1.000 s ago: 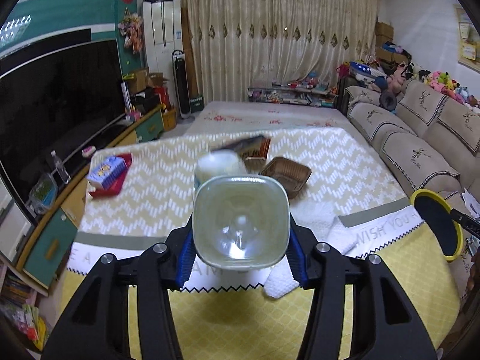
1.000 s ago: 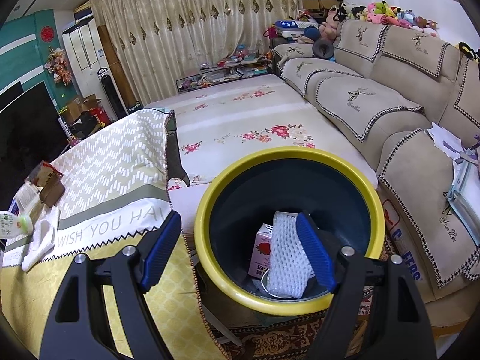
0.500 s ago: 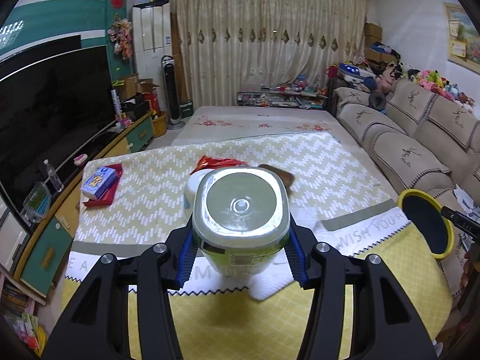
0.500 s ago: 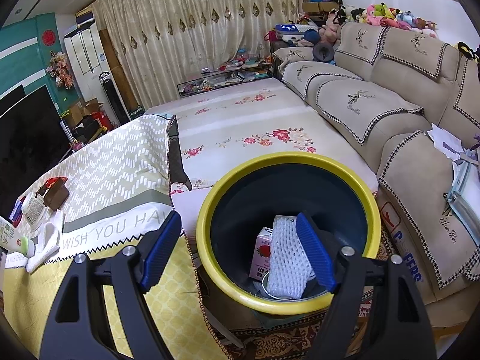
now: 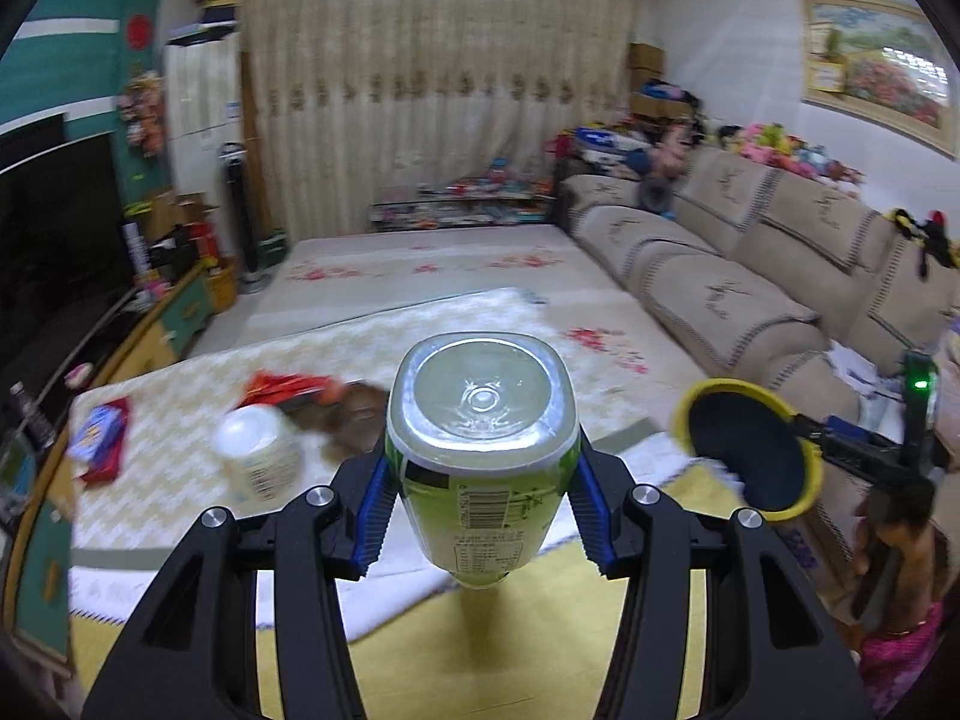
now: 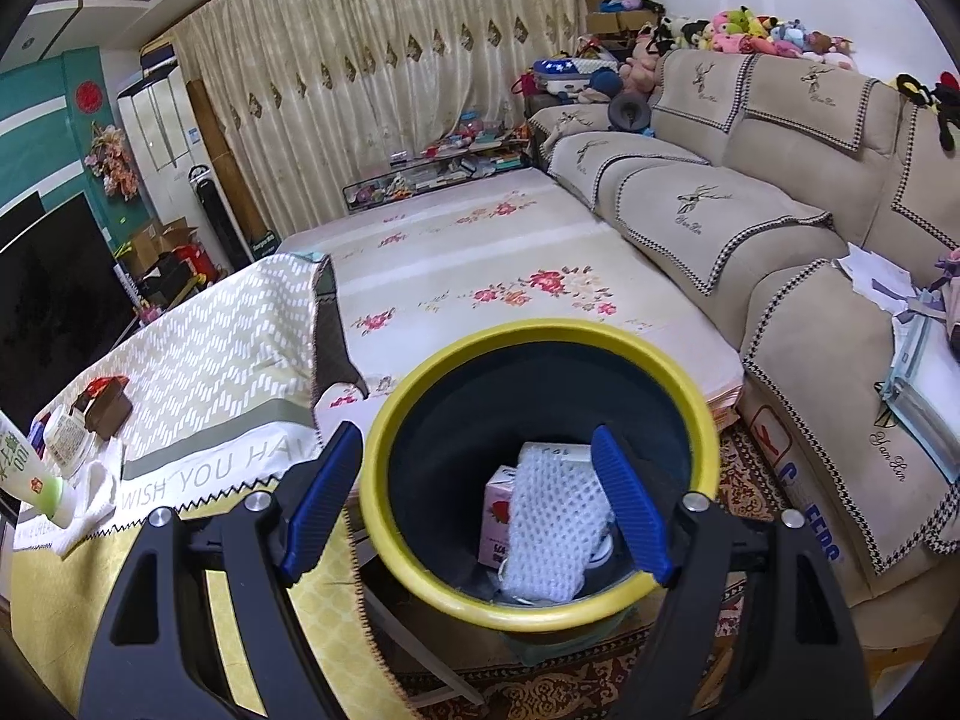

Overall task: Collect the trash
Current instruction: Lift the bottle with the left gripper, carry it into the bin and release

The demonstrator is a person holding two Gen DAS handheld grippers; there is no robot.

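Note:
My left gripper (image 5: 480, 498) is shut on a green-labelled plastic bottle (image 5: 483, 456), bottom end toward the camera, held above the table; the bottle also shows at the left edge of the right wrist view (image 6: 27, 474). A dark bin with a yellow rim (image 5: 747, 456) stands to the right beyond the table edge. My right gripper (image 6: 474, 504) is open and empty above that bin (image 6: 540, 600). White foam netting (image 6: 555, 522) and a pink carton (image 6: 498, 498) lie inside the bin.
On the tablecloth (image 5: 180, 480) lie a white jar (image 5: 255, 450), a red wrapper (image 5: 282, 385), a brown tray (image 5: 354, 414) and a blue-and-red box (image 5: 99, 435). A white towel (image 6: 90, 504) lies near the front. A sofa (image 6: 780, 210) runs along the right.
My left gripper has lifted the bottle and swung right toward the bin; the table items have slid left in view. The right gripper has stayed open over the bin.

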